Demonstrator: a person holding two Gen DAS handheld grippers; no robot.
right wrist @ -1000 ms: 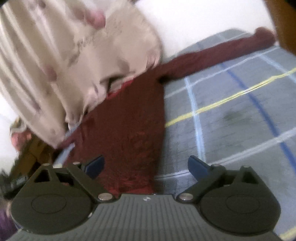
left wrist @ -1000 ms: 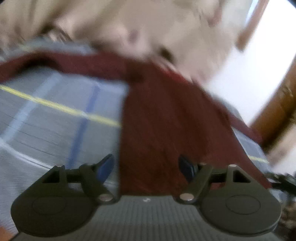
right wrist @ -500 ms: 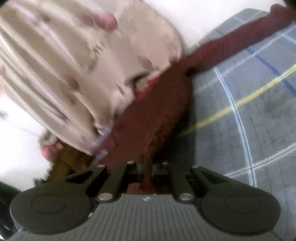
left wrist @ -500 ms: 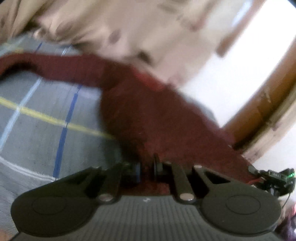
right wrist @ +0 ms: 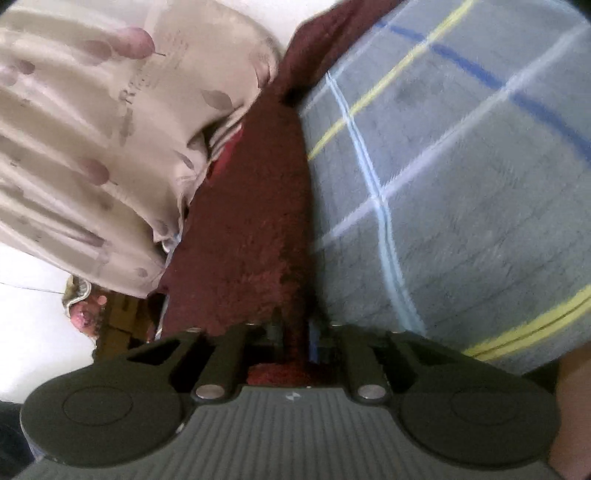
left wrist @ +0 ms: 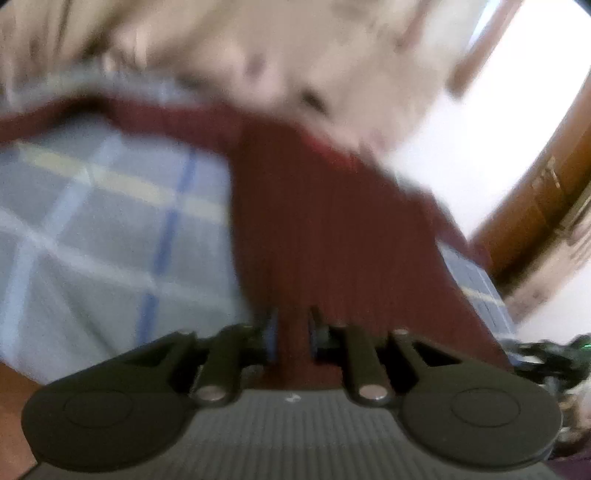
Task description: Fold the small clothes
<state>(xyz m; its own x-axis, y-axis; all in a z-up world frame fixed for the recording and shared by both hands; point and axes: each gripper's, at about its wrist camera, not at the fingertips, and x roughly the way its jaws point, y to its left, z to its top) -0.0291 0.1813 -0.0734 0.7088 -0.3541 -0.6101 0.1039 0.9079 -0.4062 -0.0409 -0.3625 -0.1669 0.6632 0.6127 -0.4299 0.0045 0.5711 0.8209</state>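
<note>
A dark maroon long-sleeved garment [left wrist: 325, 221] lies spread on a grey plaid blanket [left wrist: 110, 221], one sleeve [left wrist: 92, 110] stretched out to the left. My left gripper [left wrist: 291, 338] has the garment's near edge between its pads; its jaws are opening a little, but the pads still press the cloth. In the right wrist view the same garment [right wrist: 251, 229] rises in a fold to my right gripper [right wrist: 295, 336]. Those jaws are also opening slightly while still pinching the bunched cloth. The other sleeve [right wrist: 332, 33] runs to the top of that view.
A beige patterned cloth [right wrist: 92, 129] is heaped at the garment's far end, over its collar, and shows blurred in the left wrist view too [left wrist: 258, 48]. The plaid blanket [right wrist: 461, 184] extends to the right. A wooden door frame [left wrist: 535, 206] stands at right.
Both grippers went from wide open to closed on the garment's near edge. The edge has come up off the blanket, and the right wrist view has rolled.
</note>
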